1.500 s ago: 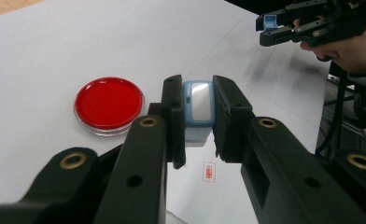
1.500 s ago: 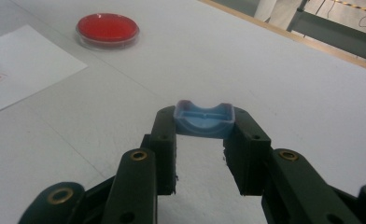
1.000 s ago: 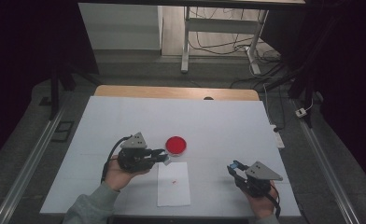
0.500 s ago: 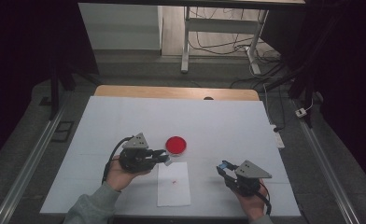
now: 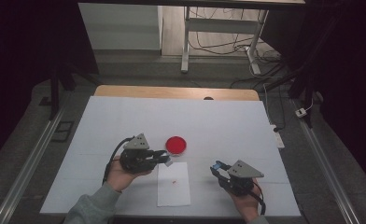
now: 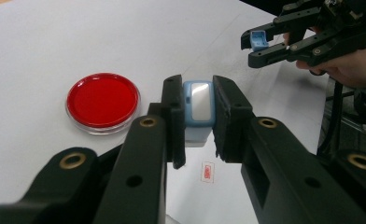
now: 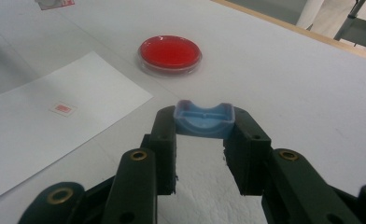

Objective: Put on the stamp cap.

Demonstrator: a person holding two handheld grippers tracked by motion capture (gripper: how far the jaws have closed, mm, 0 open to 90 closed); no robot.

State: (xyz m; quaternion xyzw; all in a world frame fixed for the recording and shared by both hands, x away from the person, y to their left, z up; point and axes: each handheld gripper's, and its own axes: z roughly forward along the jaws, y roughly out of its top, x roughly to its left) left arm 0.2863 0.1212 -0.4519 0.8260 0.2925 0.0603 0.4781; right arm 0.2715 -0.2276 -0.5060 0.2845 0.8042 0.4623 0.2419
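My left gripper (image 5: 166, 160) is shut on a small stamp (image 6: 199, 109) with a light-blue and white body, just above the top edge of a white paper sheet (image 5: 173, 186). The sheet carries one small red stamp mark (image 6: 208, 171). A round red ink dish (image 5: 176, 145) sits just beyond the sheet. My right gripper (image 5: 217, 167) hovers to the right of the sheet, shut on a small blue cap (image 7: 202, 120). In the left gripper view the right gripper (image 6: 256, 44) and the cap (image 6: 256, 39) are at the upper right.
The white table (image 5: 218, 121) has a wooden strip (image 5: 172, 92) along its far edge. Metal rails run along the floor on both sides, and cables lie on the floor beyond the table and at its right.
My right gripper has moved left with the blue cap, closer to the paper sheet. The left gripper and the stamp have stayed in place.
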